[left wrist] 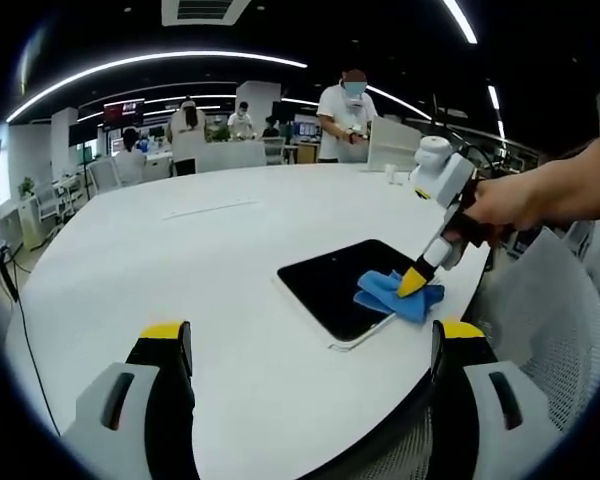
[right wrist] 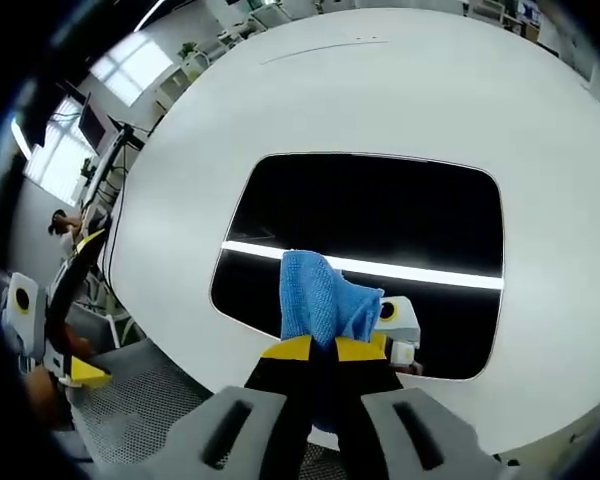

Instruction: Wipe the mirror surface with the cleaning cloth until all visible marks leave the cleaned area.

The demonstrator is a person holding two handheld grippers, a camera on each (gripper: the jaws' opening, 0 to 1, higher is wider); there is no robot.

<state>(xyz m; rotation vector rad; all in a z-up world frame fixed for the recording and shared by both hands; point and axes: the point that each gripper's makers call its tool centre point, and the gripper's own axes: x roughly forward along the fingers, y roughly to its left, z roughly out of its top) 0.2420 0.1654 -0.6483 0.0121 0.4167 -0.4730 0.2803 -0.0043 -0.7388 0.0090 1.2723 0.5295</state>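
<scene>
White and broad, the table [left wrist: 180, 260] sits in an open office with people at its far side. Right hand-held gripper [right wrist: 325, 348] pinches the blue cleaning cloth [right wrist: 320, 300], pressing it onto the mirror [right wrist: 380, 215] at its near right corner. Left hand-held gripper [left wrist: 310, 345] hangs spread and empty, near the table's edge. With nothing bracing it, the mirror could slide off that near edge under a hard stroke.
</scene>
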